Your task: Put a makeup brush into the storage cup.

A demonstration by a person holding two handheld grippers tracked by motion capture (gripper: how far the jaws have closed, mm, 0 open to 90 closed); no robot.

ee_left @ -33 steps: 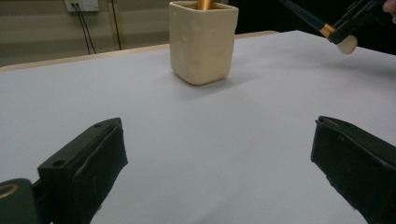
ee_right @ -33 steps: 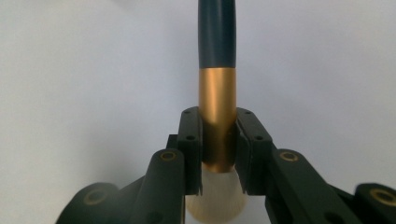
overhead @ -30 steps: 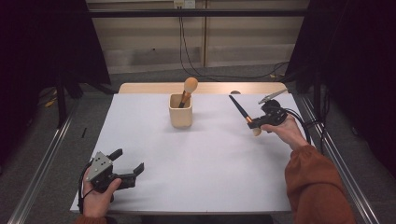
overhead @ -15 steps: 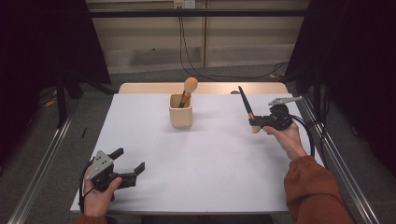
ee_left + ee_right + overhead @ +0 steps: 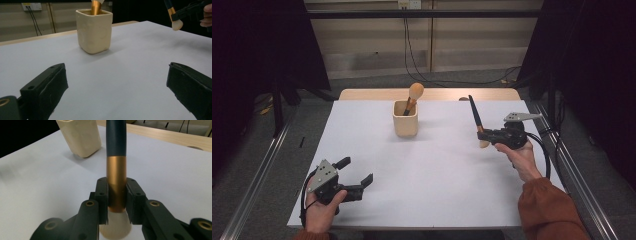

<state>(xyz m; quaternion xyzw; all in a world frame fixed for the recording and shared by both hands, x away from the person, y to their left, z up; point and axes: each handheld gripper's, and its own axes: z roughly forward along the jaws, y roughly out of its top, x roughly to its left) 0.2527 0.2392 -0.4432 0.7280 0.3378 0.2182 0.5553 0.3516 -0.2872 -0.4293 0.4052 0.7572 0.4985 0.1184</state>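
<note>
Gold-banded brush [image 5: 116, 185] sits clenched in the right claw [image 5: 117, 202]; left claw [image 5: 358, 172] rests released. Two brushes, one cup [image 5: 405, 119].

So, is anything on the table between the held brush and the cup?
Nothing visible does: bare white table lies between the brush in the right gripper and the cup, which already holds another brush.

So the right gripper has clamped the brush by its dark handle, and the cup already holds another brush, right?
Not quite: the right gripper clamps the brush on its gold band, just above the bristles, not on the dark handle. The right gripper view shows it. The cup does hold another brush.
</note>
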